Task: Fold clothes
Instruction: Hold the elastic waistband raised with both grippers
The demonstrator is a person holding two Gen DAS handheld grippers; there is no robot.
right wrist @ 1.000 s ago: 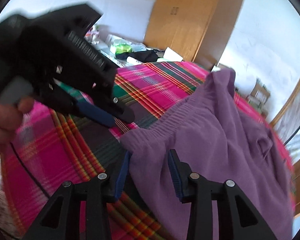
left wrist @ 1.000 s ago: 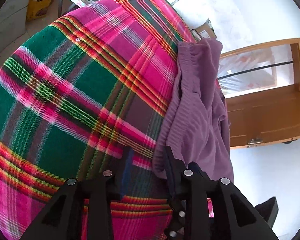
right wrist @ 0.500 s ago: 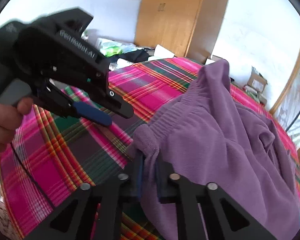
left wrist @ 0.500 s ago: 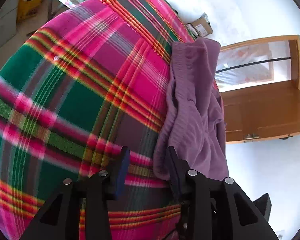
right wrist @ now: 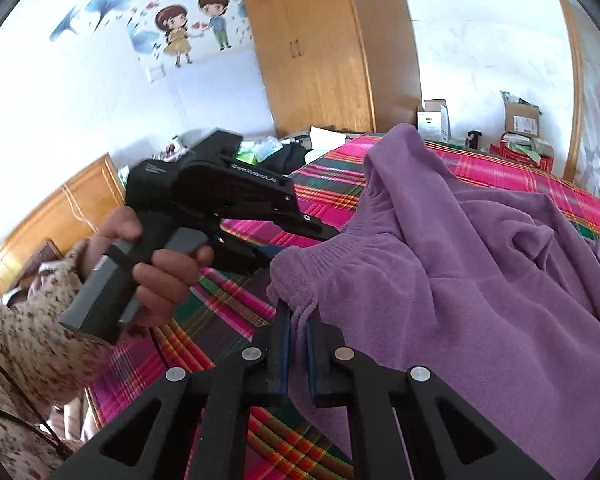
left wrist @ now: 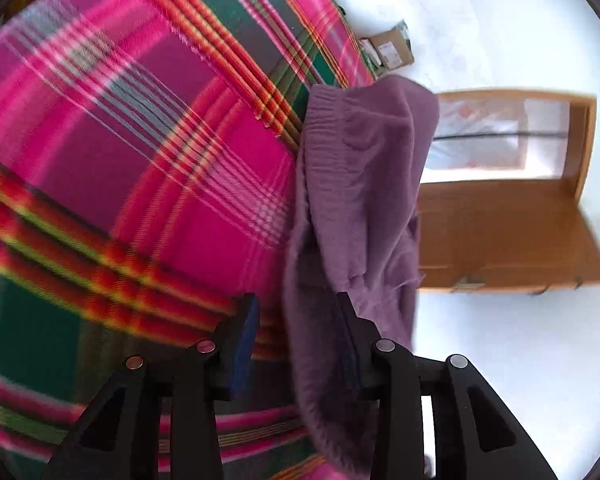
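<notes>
A tall orange-brown wooden wardrobe [right wrist: 324, 48] stands against the white wall [right wrist: 80, 92]. To its left the wall carries a cartoon sticker of two children with blue flowers [right wrist: 180, 20]. To its right, small cardboard boxes [right wrist: 520, 120] sit low along the wall. In front of the wardrobe lies a bed under a pink, green and red plaid blanket [left wrist: 148, 152]. Daylight is bright throughout.
</notes>
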